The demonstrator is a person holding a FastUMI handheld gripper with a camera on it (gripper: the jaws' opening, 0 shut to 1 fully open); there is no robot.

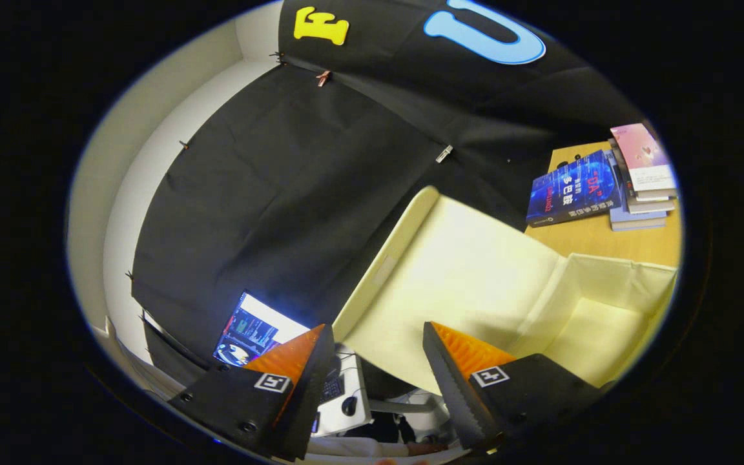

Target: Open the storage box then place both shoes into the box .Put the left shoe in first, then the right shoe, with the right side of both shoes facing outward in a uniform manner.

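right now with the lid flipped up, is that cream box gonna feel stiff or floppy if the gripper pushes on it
Probably semi-stiff: the storage box lid stands open as a flat panel, yet the walls look like soft fabric and may flex. With nothing visible inside, it is likely light and may slide on the table. The gripper is open, its fingers apart near the lid.

Fisheye on tongs (378, 339); tilted, close over open storage box (475, 271)

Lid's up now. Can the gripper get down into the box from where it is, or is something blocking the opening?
Probably yes. The storage box stands open, its lid swung up just ahead of the fingers, and the inside looks bare. The gripper is open with nothing between its fingers. The stacked books sit beyond the box, clear of the opening.
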